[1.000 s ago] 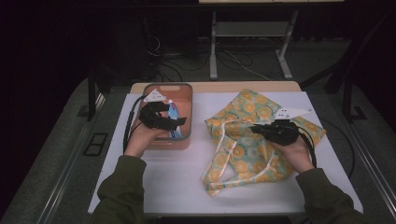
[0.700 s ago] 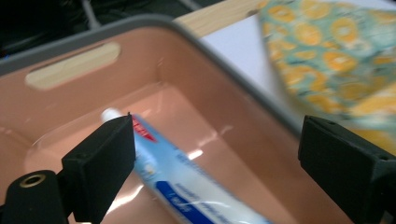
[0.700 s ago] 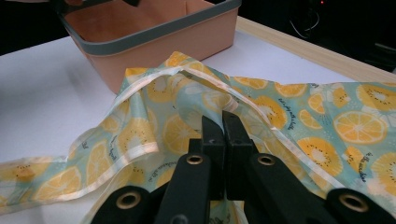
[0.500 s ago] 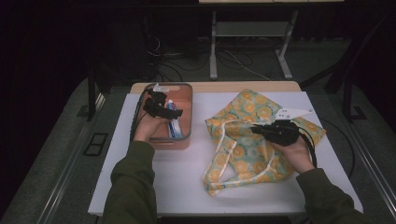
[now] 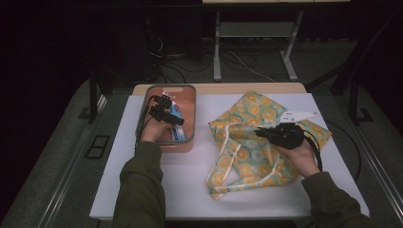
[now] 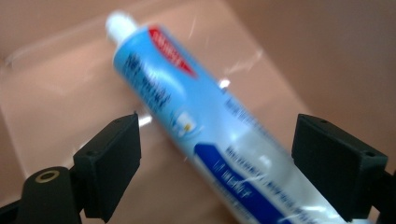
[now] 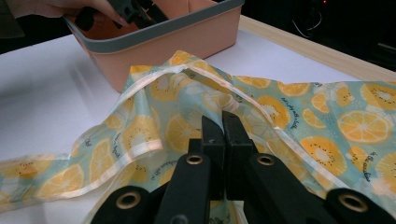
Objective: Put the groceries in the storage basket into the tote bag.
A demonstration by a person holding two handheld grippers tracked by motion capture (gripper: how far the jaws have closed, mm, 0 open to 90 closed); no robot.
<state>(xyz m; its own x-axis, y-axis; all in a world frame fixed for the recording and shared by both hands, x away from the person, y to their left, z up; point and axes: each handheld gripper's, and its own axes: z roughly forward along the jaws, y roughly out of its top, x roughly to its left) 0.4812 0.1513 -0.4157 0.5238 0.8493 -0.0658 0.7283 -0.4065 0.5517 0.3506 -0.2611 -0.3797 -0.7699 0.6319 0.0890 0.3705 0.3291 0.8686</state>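
Nearest you, your right gripper [image 7: 223,122] stays pinched shut on the fruit-print bag [image 5: 256,137], right of the tub. Farther left, your left gripper [image 6: 217,154] has dropped into the pink tub [image 5: 187,142], jaws apart and just closing slightly, straddling the toothpaste tube [image 6: 205,126] without pressing it. Its long axis runs diagonally between them, cap far.

- One blue-and-white tube [image 6: 219,140], capped in white, lying in a bin.
- One salmon-pink bin [image 5: 187,142] with a grey rim.
- One fruit-print cloth bag [image 5: 252,142] with two pale straps.
- Two hand-held grippers: the left hand-held gripper [image 5: 167,110] and the right hand-held gripper [image 5: 260,133].
- One white table [image 5: 190,190].
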